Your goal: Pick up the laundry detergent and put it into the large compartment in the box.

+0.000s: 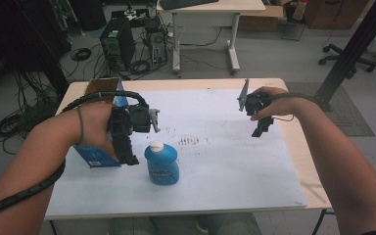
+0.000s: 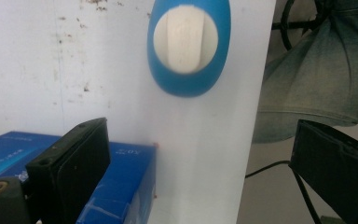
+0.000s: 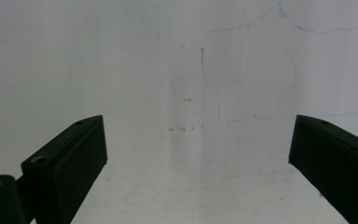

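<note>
Blue plastic marks the nearest object on the table: a squat blue bottle (image 1: 161, 165) with a white cap (image 1: 156, 146) stands upright on the white sheet (image 1: 225, 161) that covers the tabletop, toward the person's edge and a little left of centre. Just to its left lies a blue box (image 1: 94, 155), partly under the person's left hand (image 1: 95, 128). That hand holds the left gripper (image 1: 131, 155) above the box and beside the bottle, jaws pointing down, with a ribbed black cable (image 1: 24, 193) trailing back along the forearm. In the left gripper view the two black jaws stand wide apart with nothing between them; the bottle (image 2: 189, 44) is seen from above beyond them, clear of both, its white cap (image 2: 185, 37) facing the camera, and the blue box (image 2: 116, 182) sits behind the jaw on the left of that view. Denim cloth (image 2: 321, 79) shows past the table edge there. Farther across the sheet, well apart from the bottle, the right hand (image 1: 274, 103) holds the right gripper (image 1: 263, 128) above bare sheet; in the right gripper view its jaws are likewise spread wide and empty over the white sheet (image 3: 186, 84), which carries faint pen lines. Beyond the table stand a computer tower (image 1: 117, 41) among cables on the floor, and a desk (image 1: 210, 10)
</note>
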A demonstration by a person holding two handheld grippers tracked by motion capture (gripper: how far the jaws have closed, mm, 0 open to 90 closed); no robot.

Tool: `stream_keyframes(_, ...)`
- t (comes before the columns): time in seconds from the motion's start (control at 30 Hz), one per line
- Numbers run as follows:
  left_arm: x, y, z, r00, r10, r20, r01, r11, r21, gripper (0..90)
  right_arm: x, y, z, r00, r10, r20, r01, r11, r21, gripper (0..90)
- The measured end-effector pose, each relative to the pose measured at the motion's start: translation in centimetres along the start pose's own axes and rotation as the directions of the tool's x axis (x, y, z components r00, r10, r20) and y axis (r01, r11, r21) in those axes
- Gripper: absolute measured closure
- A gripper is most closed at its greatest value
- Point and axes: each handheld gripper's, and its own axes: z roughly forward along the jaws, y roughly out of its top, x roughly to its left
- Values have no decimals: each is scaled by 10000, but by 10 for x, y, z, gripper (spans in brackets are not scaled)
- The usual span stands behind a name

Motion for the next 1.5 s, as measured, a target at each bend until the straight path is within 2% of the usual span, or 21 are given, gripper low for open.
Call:
stream_keyframes(0.37, -2, 26, 0, 9983, 570, 70, -571, 9983, 101, 51, 1, 5, 5, 9999, -118, -41, 118, 9999, 8, 43)
stream_keyframes(0.73, 1, 44, 11, 9966, 810, 139, -813, 9965, 180, 52, 2, 6, 3, 9999, -137, -12, 137, 9999, -47, 40)
stream_keyframes(1.0, 2, 49, 24, 9962, 851, 177, -854, 9962, 160, 52, 3, 7, 5, 9999, -158, -3, 158, 9999, -62, 41)
stream_keyframes(1.5, 3, 47, 42, 9966, 795, 201, -800, 9965, 232, 53, 4, 7, 8, 9998, -178, -6, 178, 9998, -52, 42)
